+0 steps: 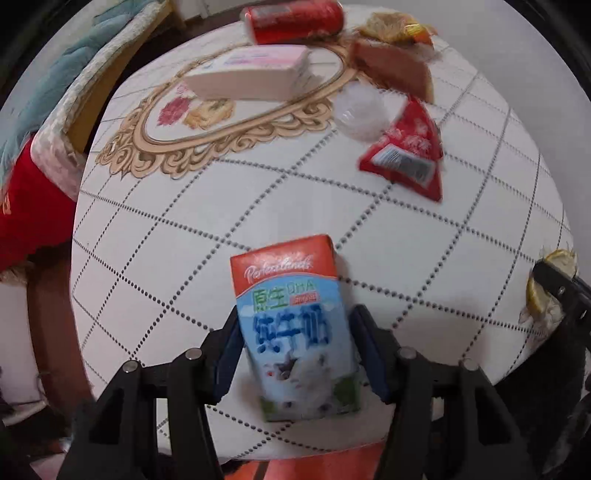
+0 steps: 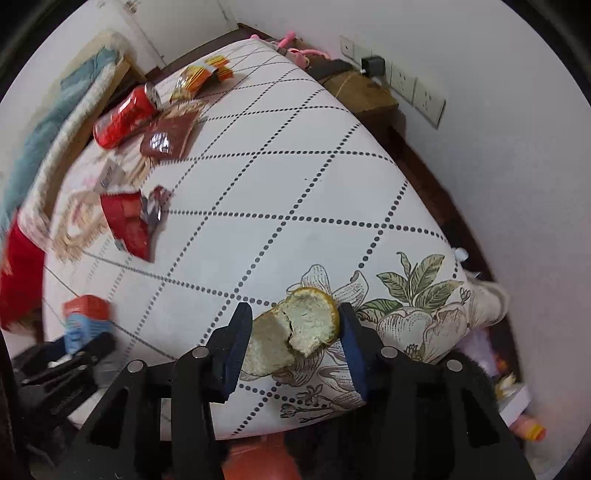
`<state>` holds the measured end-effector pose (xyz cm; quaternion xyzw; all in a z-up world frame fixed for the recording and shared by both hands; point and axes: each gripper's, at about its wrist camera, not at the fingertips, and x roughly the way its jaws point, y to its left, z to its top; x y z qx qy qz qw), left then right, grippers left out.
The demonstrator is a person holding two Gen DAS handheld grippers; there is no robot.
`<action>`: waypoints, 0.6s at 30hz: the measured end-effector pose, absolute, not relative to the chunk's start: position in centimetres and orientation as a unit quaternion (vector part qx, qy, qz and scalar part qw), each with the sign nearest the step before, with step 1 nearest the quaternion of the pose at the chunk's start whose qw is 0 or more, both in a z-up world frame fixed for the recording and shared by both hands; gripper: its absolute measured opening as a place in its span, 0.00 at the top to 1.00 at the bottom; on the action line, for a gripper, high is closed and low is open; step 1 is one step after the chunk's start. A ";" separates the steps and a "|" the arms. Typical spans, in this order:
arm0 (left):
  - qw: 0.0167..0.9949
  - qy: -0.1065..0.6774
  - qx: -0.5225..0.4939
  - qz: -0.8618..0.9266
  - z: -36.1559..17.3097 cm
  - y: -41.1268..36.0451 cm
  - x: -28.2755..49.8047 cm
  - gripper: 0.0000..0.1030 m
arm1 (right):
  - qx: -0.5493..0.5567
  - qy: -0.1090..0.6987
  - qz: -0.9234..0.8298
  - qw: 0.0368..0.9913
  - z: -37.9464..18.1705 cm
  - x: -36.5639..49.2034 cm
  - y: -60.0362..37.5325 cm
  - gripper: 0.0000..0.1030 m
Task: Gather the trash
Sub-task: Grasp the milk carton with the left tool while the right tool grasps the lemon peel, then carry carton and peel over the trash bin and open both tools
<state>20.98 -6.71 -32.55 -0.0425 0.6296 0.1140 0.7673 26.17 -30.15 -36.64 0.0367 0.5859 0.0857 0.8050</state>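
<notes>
My left gripper [image 1: 295,328] is shut on a blue and red milk carton [image 1: 295,325], held over the white quilted tabletop [image 1: 184,240]. My right gripper [image 2: 295,325] is shut on a piece of orange peel [image 2: 295,330] above the table's flowered near corner. In the left wrist view the right gripper and its peel [image 1: 554,280] show at the right edge. In the right wrist view the left gripper with the carton [image 2: 83,321] shows at lower left. On the table lie a red can [image 1: 295,18], a red snack wrapper [image 1: 406,155], a brown wrapper [image 1: 391,68] and a clear plastic cup [image 1: 360,110].
A white and pink tissue box [image 1: 251,74] lies on the table's gold-framed centre. Yellow-orange wrappers [image 2: 201,75] lie at the far end. A bed with teal and red bedding [image 1: 37,129] stands left. A wall with power sockets [image 2: 413,90] stands right. Something red [image 2: 258,461] shows below the table edge.
</notes>
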 end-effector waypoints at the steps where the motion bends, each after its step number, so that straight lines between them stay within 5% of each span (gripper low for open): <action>1: 0.769 0.627 -0.050 0.113 -32.4 -6.3 20.7 0.44 | 0.022 0.583 0.081 0.808 -36.6 26.0 -29.8 0.52; 3: 0.770 0.626 -0.055 0.112 -32.6 -6.4 20.9 0.44 | -0.005 0.576 0.073 0.814 -36.6 25.7 -29.1 0.53; 7: 0.777 0.618 -0.064 0.103 -32.7 -6.3 20.8 0.53 | -0.035 0.557 0.096 0.824 -36.3 25.0 -27.7 0.84; 18: 0.835 0.523 -0.037 0.165 -24.5 -1.6 15.1 0.54 | -0.057 0.513 0.148 0.843 -32.2 22.5 -23.8 0.92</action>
